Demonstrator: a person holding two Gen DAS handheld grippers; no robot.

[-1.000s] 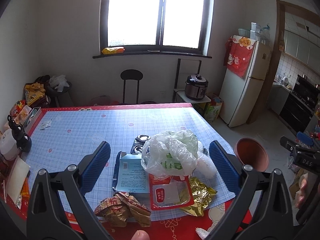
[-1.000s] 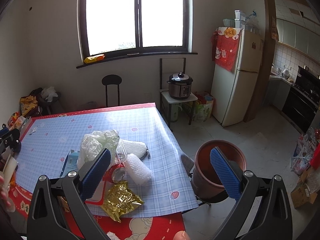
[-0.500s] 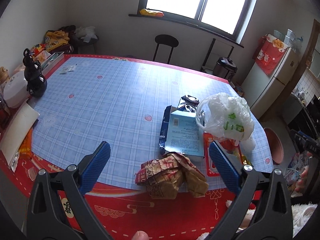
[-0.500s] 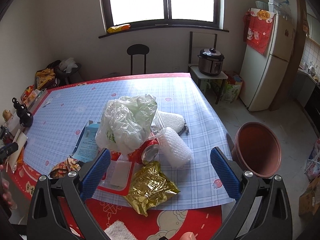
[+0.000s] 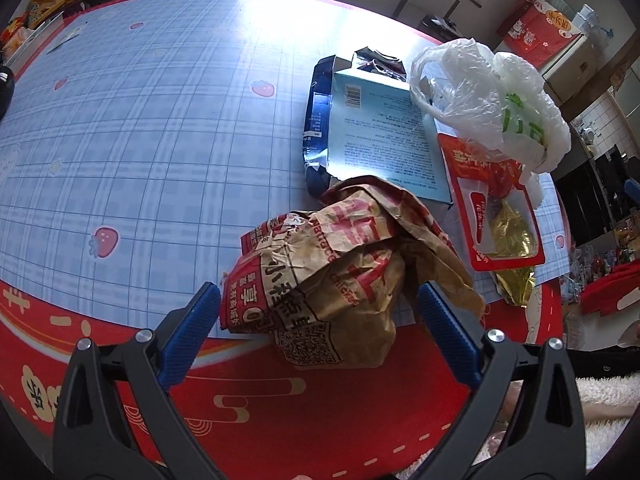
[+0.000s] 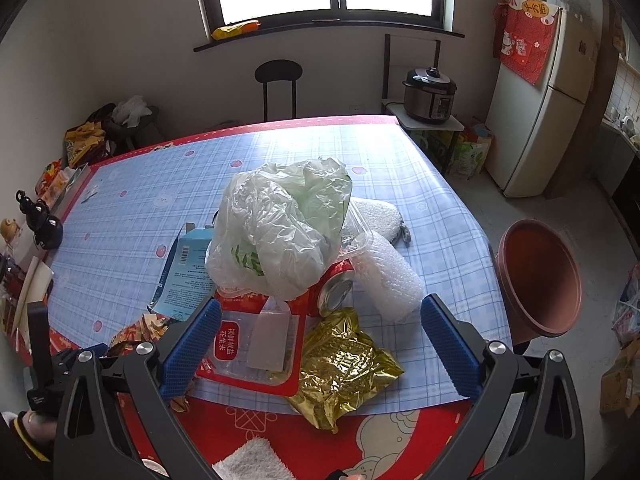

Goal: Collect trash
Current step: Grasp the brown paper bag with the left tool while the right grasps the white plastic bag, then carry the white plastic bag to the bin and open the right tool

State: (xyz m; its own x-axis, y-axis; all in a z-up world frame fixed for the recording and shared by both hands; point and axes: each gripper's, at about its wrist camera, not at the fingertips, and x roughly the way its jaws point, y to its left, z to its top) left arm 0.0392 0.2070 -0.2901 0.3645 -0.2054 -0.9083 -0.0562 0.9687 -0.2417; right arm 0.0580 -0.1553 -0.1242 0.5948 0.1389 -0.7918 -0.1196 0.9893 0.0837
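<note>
Left hand-held gripper [image 5: 319, 312], jaws wide, straddles the crumpled paper bag [image 5: 340, 276] at the counter [image 5: 140, 128] edge; my right hand-held gripper [image 6: 320, 334], also wide and empty, hangs above the gold foil wrapper [image 6: 344, 364]. Soft paper may crush and slip from a shallow pinch. Beyond the counter, the brown bin [image 6: 538, 280] looks empty; the plastic bag's [image 6: 280, 232] contents are unclear.

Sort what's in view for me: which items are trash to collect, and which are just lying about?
For the job:
crumpled paper bag, between the open left gripper fingers
blue box
plastic bag
red packet
red can
gold wrapper
bubble wrap
brown bin

Just lying about:
rice cooker
fridge
black stool
white towel
</note>
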